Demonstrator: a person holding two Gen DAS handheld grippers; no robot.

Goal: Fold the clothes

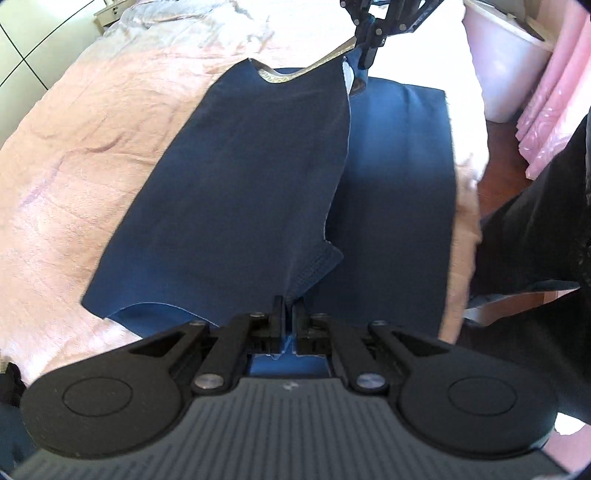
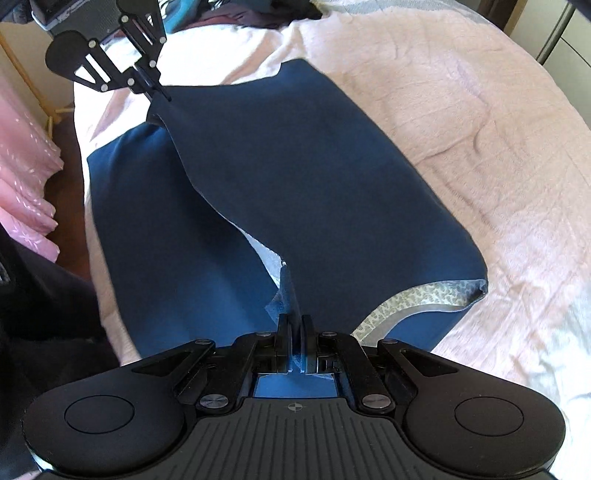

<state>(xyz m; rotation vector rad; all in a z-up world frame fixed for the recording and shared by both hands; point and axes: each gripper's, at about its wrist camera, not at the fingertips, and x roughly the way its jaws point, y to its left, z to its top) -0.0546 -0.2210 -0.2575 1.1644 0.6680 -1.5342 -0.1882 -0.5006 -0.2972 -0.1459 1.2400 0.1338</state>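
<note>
A dark blue garment lies on a pink bedspread, one half lifted and draped over the other. My left gripper is shut on its near hem corner. My right gripper shows at the far end, shut on the waistband end with patterned lining. In the right wrist view the same garment stretches from my right gripper, shut on its edge, to my left gripper at the far corner. A patterned waistband curves at the right.
The pink bedspread spreads wide beside the garment. A white bin and pink curtain stand past the bed edge. Dark clothing hangs at the right. A pile of clothes lies at the bed's far end.
</note>
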